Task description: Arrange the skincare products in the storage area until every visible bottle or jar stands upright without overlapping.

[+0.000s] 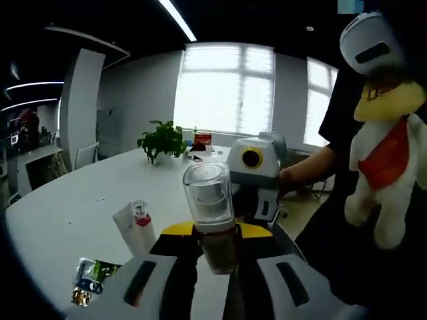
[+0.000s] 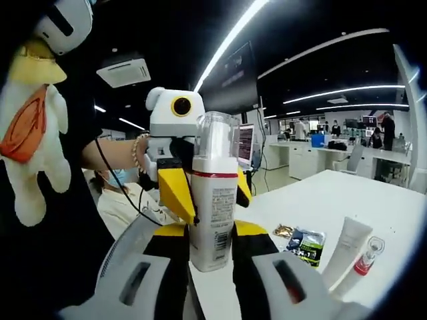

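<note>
Left gripper view looks along the left hand-held gripper (image 1: 215, 267), whose jaws stand either side of the bottle (image 1: 211, 217) with its clear cap uppermost; the bottle sits dead ahead between them, upright, and the jaws look closed on its lower body, though the contact itself is hidden under the bottle. Right gripper view shows the same bottle (image 2: 213, 193) from the far side, white with a red band under the clear cap, long axis vertical, base between the jaws of the right hand-held gripper (image 2: 212, 263), which seem closed against it too; the left gripper's yellow jaws appear just behind it at mid-height. So both grippers meet on one bottle, held above the counter (image 1: 73, 207), and neither is clearly nearer. On the counter, to the left of the left gripper, a white tube (image 1: 132, 230) and a small red-capped bottle (image 1: 141, 217) lie close together, apparently leaning, with a sachet (image 1: 90, 280) nearer the edge. My guess is the bottle must go straight down, base first, onto bare counter well apart from those three
</note>
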`<state>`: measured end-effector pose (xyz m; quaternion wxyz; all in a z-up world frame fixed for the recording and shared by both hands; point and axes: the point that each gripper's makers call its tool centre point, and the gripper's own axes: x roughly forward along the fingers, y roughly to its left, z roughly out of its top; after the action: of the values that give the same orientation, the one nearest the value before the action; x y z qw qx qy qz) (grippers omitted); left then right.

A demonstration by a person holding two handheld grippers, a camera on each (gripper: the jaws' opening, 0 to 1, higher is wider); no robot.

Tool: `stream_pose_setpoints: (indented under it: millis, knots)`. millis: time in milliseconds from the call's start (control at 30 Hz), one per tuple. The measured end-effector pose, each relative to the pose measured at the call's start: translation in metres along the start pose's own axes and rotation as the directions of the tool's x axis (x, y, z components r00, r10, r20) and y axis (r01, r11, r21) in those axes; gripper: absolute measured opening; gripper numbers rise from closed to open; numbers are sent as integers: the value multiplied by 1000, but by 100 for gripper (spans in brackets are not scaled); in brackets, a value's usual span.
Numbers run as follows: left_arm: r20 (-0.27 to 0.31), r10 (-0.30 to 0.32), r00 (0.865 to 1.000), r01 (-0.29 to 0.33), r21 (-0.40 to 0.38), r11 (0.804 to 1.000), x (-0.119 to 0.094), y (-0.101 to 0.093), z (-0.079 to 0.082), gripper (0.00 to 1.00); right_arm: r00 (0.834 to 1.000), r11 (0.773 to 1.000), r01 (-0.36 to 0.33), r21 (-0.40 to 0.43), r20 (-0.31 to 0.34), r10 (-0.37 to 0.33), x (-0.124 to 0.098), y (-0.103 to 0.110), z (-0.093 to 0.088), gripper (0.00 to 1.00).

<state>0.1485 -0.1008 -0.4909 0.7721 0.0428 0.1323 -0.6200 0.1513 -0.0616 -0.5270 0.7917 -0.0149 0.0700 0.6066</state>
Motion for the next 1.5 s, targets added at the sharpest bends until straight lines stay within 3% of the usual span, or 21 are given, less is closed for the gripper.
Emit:
stream_pose_setpoints:
  millis: [367,467,533,633,1067,1400,1500]
  knots:
    - [35,-8,999,8,1,1000,-2,4,13,17,995,998,19,55,93,-24,-1,-1,16,22]
    - [31,-5,1000,5,-2,1000,-2,5,14,18,995,999,26,40,98,-30,-1,-2,17,22]
    - [67,-17,998,17,-7,1000,-2,6,22,18,996,999,29,22,87,-31,0,-3,14,22]
    - [39,23,999,-25,49,998,-3,16,22,21,995,999,35,35,96,-38,-2,-4,12,22]
    - [-47,-7,999,12,92,996,5,19,11,21,991,997,71,42,108,-76,-7,-14,4,22]
    - [-137,11,991,11,157,988,33,20,-5,19,986,985,165,-46,14,-165,-17,-35,-21,23]
    - [-188,15,982,20,186,982,42,27,-23,19,979,976,193,-98,-50,-199,-16,-45,-37,23]
